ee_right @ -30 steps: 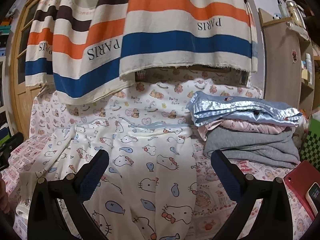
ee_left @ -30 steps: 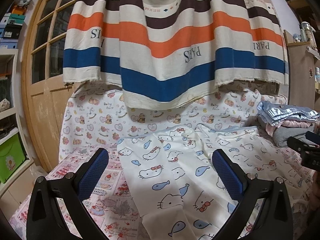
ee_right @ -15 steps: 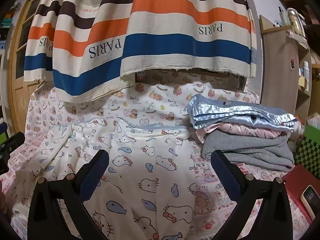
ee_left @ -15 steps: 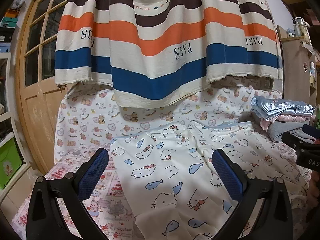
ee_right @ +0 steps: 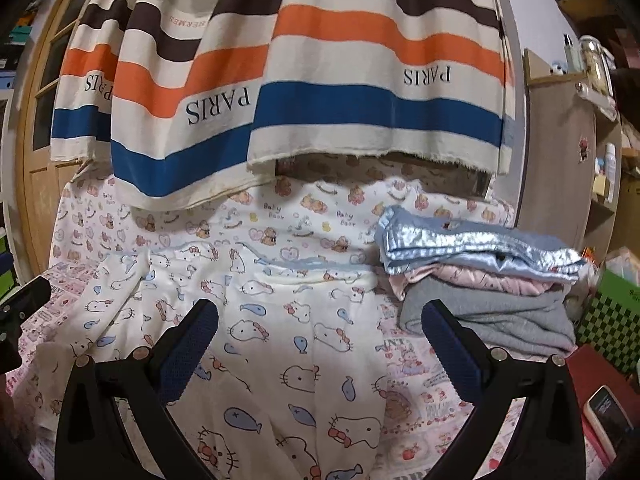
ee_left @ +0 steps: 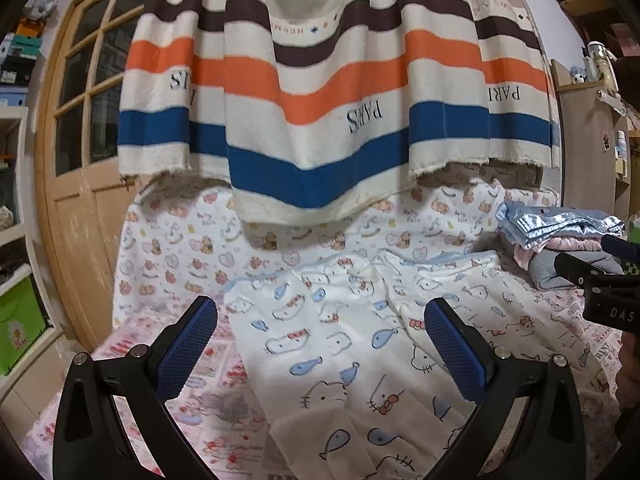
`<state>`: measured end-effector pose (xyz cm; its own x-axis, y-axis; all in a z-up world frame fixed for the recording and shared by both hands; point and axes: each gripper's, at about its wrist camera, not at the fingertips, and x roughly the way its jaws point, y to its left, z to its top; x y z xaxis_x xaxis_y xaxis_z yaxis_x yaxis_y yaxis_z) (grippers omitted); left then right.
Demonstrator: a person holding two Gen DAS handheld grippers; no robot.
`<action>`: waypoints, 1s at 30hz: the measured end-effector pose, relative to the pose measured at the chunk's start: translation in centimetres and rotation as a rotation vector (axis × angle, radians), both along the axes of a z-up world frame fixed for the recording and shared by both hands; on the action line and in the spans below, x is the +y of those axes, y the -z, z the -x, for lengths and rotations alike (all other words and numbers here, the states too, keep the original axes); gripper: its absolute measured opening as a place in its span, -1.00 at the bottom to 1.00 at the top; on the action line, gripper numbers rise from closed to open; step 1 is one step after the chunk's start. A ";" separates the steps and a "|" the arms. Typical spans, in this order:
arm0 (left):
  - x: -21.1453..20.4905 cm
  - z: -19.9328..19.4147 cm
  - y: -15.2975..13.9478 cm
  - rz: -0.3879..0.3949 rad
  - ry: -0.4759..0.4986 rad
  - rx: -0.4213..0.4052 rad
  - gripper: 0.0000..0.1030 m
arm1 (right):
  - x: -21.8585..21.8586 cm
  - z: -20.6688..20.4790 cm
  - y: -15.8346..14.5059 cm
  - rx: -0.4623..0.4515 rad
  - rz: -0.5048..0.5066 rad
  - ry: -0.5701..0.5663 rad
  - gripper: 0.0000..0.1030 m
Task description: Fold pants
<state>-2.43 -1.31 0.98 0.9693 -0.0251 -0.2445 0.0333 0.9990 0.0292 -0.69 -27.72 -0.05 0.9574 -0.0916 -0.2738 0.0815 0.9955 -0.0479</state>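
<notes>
White pants (ee_left: pixel 360 344) printed with cats and blue fish lie spread flat on a patterned bed sheet (ee_left: pixel 172 256), waistband toward the far wall and legs running toward me. In the right wrist view the same pants (ee_right: pixel 280 344) fill the middle. My left gripper (ee_left: pixel 320 344) hovers open above the left leg, nothing between its blue pads. My right gripper (ee_right: pixel 320 344) hangs open over the right leg, also holding nothing. The right gripper's black body (ee_left: pixel 600 292) shows at the right edge of the left wrist view.
A stack of folded clothes (ee_right: pixel 488 280) sits on the bed right of the pants. A striped "PARIS" curtain (ee_left: pixel 332 100) hangs over the far side. A wooden door (ee_left: pixel 76 160) stands left, a wooden cabinet (ee_right: pixel 560 168) right. A red book with a phone (ee_right: pixel 608 416) lies front right.
Both grippers have drifted a little over the pants; the left view shifted right and lower than half a second ago. Both stay open and the pants lie unmoved.
</notes>
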 end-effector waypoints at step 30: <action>10.4 5.7 0.3 0.064 -0.220 0.102 0.63 | 14.3 4.7 2.8 0.225 -0.059 -0.517 0.15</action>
<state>-8.16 9.08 0.69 0.9237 0.1648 -0.3460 -0.1853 0.9823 -0.0268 -5.36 -13.42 -2.81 0.7909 0.3956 -0.4669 -0.4236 0.9045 0.0490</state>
